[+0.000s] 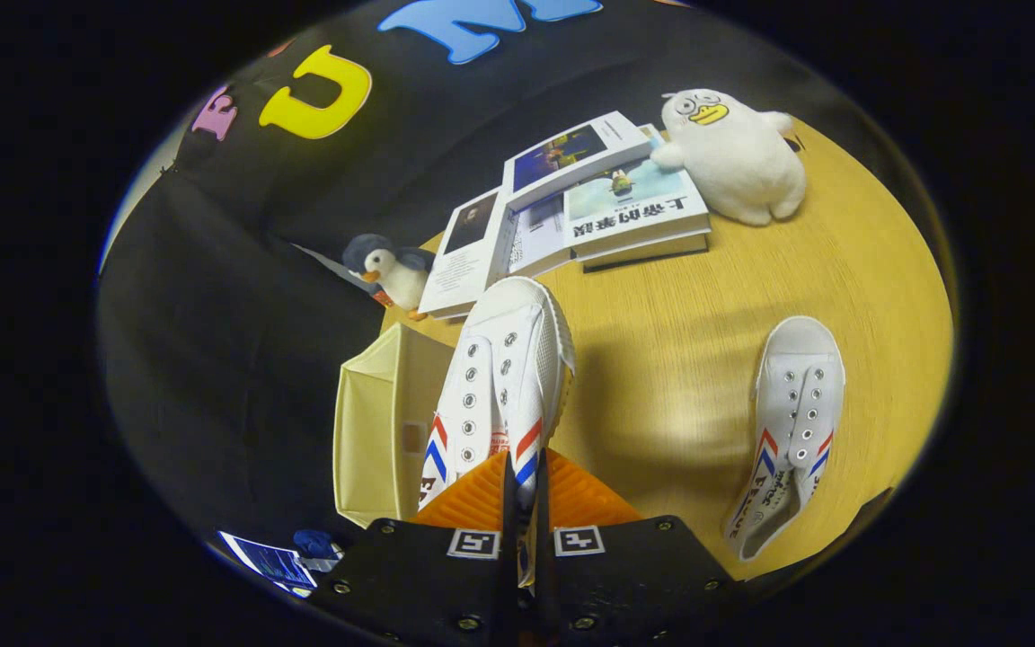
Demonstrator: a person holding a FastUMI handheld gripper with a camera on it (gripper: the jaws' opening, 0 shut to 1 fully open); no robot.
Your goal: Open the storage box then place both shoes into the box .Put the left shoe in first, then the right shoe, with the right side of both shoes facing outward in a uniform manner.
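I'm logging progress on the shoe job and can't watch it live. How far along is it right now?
Done: the storage box stands open beside the table. In hand: the gripper has its jaws closed on one white shoe, held up next to the box, not yet inside. Left: setting that shoe in, then the second shoe, which lies on the table.

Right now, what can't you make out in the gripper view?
- Held shoe: its heel, hidden behind the fingers of the gripper shut on it.
- Box: its inside, covered by that shoe.
- Second shoe: left or right, unclear.
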